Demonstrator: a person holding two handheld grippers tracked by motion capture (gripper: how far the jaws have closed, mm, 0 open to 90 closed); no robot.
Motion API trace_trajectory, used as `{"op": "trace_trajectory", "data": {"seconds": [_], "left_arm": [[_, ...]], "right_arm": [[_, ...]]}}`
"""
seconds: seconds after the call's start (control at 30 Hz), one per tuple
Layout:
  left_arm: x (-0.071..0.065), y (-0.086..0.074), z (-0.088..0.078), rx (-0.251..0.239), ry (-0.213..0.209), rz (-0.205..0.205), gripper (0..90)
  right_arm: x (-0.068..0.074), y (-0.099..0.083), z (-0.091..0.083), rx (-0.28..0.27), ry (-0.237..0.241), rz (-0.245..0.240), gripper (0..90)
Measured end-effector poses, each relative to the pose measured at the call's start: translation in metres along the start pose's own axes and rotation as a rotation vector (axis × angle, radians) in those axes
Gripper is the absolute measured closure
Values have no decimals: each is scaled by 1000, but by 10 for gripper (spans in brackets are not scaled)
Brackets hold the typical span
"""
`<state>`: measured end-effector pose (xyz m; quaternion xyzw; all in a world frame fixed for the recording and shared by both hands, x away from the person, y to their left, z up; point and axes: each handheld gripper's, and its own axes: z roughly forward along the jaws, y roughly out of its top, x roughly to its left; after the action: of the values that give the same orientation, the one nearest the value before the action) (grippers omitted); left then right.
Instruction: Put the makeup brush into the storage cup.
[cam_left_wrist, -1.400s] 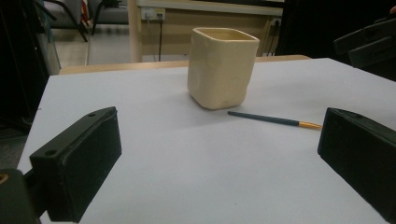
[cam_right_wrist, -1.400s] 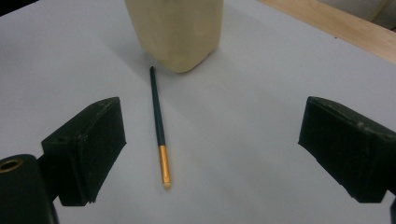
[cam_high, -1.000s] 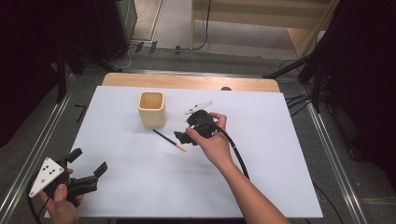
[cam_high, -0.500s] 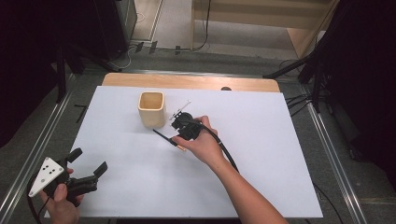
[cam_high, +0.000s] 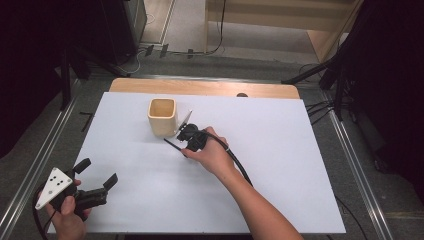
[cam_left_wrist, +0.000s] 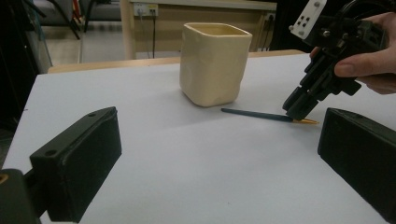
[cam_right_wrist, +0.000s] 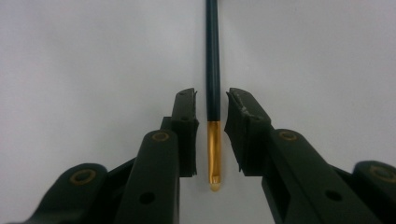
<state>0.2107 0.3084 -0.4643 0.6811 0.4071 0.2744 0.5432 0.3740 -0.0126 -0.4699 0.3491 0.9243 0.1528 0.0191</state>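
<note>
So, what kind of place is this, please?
Probably a lab or recording workspace, not a home: a table covered with plain white sheet, metal rails along its sides, cables and stands on the grey floor.

Right gripper covers the mid part of the thin brush in high view, & the gold end beneath the claw is too small to make out there. In right gripper view the brush runs off the top edge ahead of the claw, so its far tip is cut off; pads sit just beside it w/ slim gaps, jaws just been closing. Left gripper: both jaws cut by frame edges in its own view.
</note>
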Motion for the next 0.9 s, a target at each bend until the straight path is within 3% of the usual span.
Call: {"op": "trace_trajectory", "data": {"seconds": [0.07, 0.13, 0.23, 0.27, 0.37, 0.4, 0.43, 0.47, 0.53, 0.6, 0.67, 0.73, 0.9], "left_arm": [[0, 0, 0, 2, -1, 3, 0], [-1, 0, 1, 3, -5, 6, 0], [-2, -1, 2, 7, -9, 6, 0], [-3, -1, 3, 9, -12, 6, 0], [-5, -1, 4, 11, -18, 7, 0], [-7, -1, 6, 18, -25, 10, 0], [-7, -1, 6, 18, -25, 10, 0], [-9, 0, 8, 17, -37, 0, 0], [-11, 2, 10, 13, -49, -9, 0], [-16, 4, 13, 11, -61, -5, 0], [-22, 9, 18, 10, -73, 13, 0], [-30, 14, 26, 11, -95, 35, 0], [-44, 22, 40, 10, -135, 31, 0]], "right_arm": [[0, 0, 2, 9, 4, -5, 768], [0, 0, 7, 37, 4, -32, 848], [1, 0, 6, 34, -2, -44, 851], [1, -1, 6, 21, -1, -60, 851], [-1, -6, 2, -21, 19, -43, 852], [-2, -12, -6, -67, 19, -31, 851], [-2, -12, -6, -67, 19, -31, 851], [-3, -18, -13, -109, 25, -28, 851], [-3, -21, -16, -125, 24, -31, 852], [-5, -34, -29, -178, 22, -36, 852], [-6, -40, -33, -188, 25, -35, 852], [-8, -59, -42, -216, 31, -23, 851], [-11, -83, -51, -234, 28, -13, 851]]}}
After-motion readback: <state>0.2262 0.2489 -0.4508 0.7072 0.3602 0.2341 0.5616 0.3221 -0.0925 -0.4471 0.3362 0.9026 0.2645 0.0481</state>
